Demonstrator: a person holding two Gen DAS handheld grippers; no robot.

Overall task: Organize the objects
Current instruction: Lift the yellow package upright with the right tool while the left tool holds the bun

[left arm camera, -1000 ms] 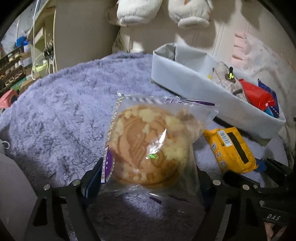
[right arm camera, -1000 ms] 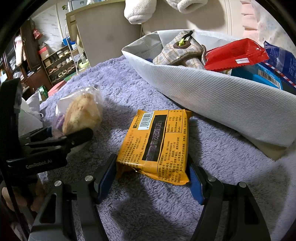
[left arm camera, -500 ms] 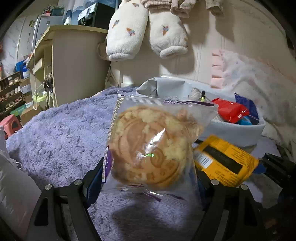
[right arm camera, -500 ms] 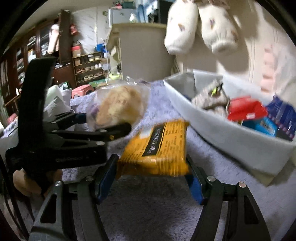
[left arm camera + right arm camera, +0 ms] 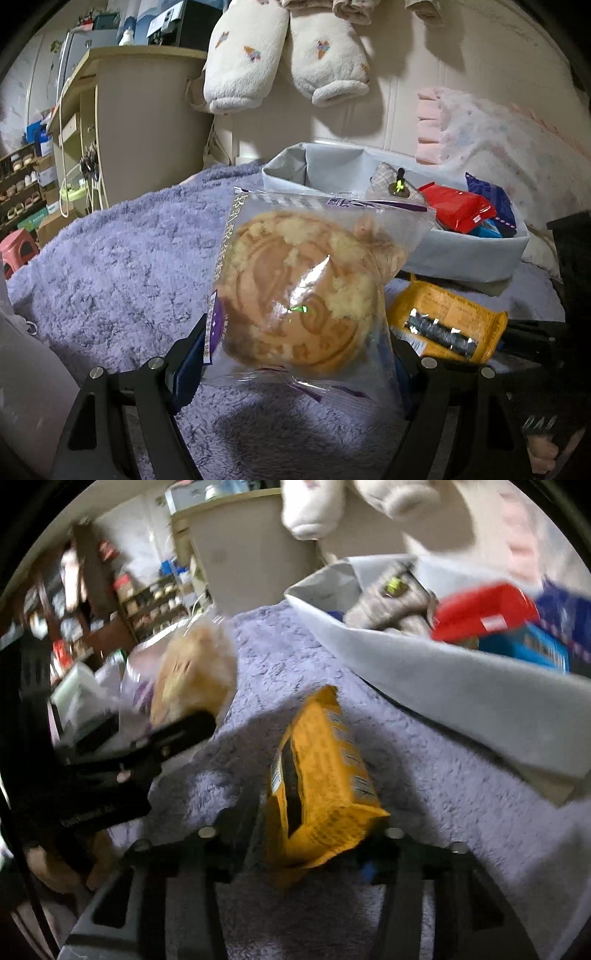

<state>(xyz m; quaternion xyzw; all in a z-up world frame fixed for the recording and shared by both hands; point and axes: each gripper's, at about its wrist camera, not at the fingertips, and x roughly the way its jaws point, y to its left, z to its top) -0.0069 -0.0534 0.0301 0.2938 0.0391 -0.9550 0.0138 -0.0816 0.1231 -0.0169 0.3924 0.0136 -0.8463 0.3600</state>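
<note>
Both packets are up off the purple blanket (image 5: pixel 122 266) and the grey fabric bin (image 5: pixel 476 254) lies ahead of both grippers, further toward the right side of each view. The left gripper (image 5: pixel 295 343) is clamped on the clear-wrapped round pastry (image 5: pixel 299 295), its 2 fingers pressing the bag's lower edges from either side, the pastry standing face-on to the camera and rising well above the jaws. In the right wrist view, the right gripper (image 5: pixel 314 845) grips the yellow snack packet (image 5: pixel 317 786) at its near end; the packet's long axis runs away from the jaws toward the bin's near wall (image 5: pixel 461 701), and it is rolled up onto one edge, though blur softens the detail. The right hand looks the nearer of the 2 to the bin, with only a strip of blanket between packet tip and wall. The bin already holds a plaid pouch (image 5: pixel 391 181), a red packet (image 5: pixel 458 210) and blue packets (image 5: pixel 491 203), crowded toward its right end; the left end looks freer. My read: the yellow packet needs lifting over that near wall first, and the pastry follows into the open left end.
</note>
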